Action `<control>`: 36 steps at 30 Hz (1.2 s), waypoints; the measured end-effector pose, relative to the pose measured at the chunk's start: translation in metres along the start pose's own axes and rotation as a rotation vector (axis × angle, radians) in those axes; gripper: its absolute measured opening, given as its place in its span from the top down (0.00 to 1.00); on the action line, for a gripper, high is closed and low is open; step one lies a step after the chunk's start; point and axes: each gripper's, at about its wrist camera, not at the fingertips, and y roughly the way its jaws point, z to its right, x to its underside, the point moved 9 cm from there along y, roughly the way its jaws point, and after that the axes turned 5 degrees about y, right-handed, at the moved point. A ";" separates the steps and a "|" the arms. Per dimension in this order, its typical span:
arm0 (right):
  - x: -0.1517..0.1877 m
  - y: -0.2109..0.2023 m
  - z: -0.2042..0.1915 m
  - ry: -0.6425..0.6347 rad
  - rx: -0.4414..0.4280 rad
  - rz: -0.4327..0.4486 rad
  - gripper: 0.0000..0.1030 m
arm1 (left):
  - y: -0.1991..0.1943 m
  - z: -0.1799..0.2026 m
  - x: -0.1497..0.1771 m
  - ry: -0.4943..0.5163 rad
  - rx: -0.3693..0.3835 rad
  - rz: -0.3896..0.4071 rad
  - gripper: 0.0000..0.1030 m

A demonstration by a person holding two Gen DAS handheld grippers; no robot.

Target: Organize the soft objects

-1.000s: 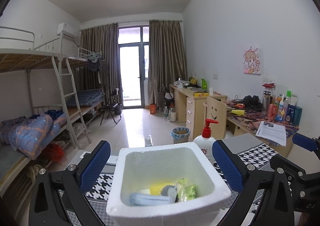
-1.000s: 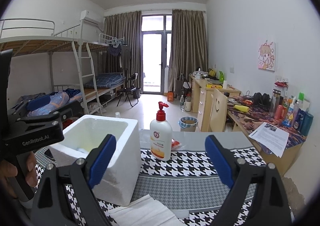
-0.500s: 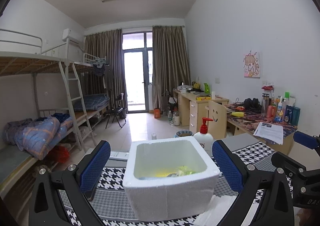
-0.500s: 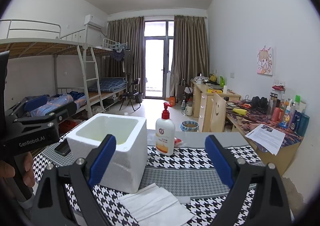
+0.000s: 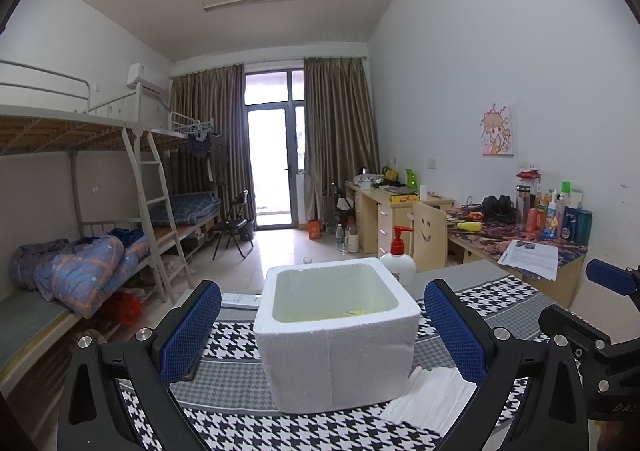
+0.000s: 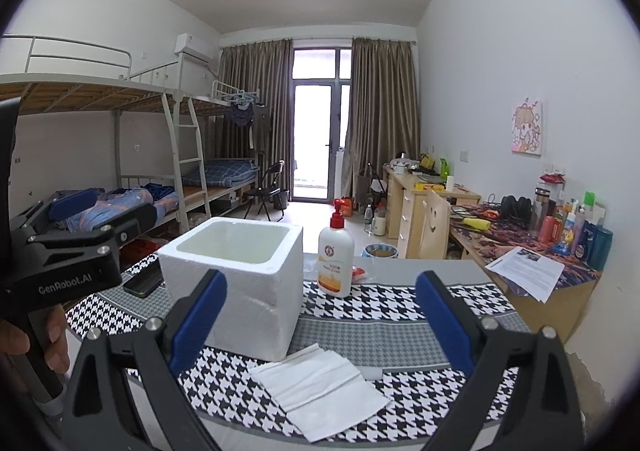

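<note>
A white foam box [image 5: 336, 335] [image 6: 236, 283] stands on the houndstooth tablecloth [image 5: 248, 423]. Only a yellow scrap [image 5: 354, 312] of its contents shows over the rim. A stack of white tissues [image 6: 320, 391] [image 5: 432, 399] lies flat on the cloth in front of the box, to its right. My left gripper [image 5: 322, 323] is open and empty, pulled back from the box with its blue pads on either side of it. My right gripper [image 6: 322, 319] is open and empty, held above the tissues.
A pump bottle of lotion [image 6: 336, 255] stands behind the box on the right, a red packet [image 6: 358, 272] beside it. A dark phone [image 6: 144, 281] and a white remote [image 5: 242, 300] lie left of the box. A hand [image 6: 48, 339] holds the left gripper's handle. Bunk beds [image 5: 80, 251] left, desks [image 5: 520, 243] right.
Both grippers drew back and away from the box, so it looks smaller and its contents are mostly hidden. The tissues have come into full view. Both stay open.
</note>
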 end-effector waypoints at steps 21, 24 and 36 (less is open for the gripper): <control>0.048 -0.019 0.002 0.017 -0.005 -0.040 0.01 | -0.021 0.020 0.051 -0.029 0.041 -0.046 0.01; 0.052 -0.022 0.003 0.014 -0.002 -0.043 0.01 | -0.025 0.020 0.056 -0.037 0.044 -0.044 0.01; 0.076 -0.021 0.016 0.046 -0.003 -0.058 0.01 | -0.022 0.026 0.088 -0.057 0.044 -0.069 0.01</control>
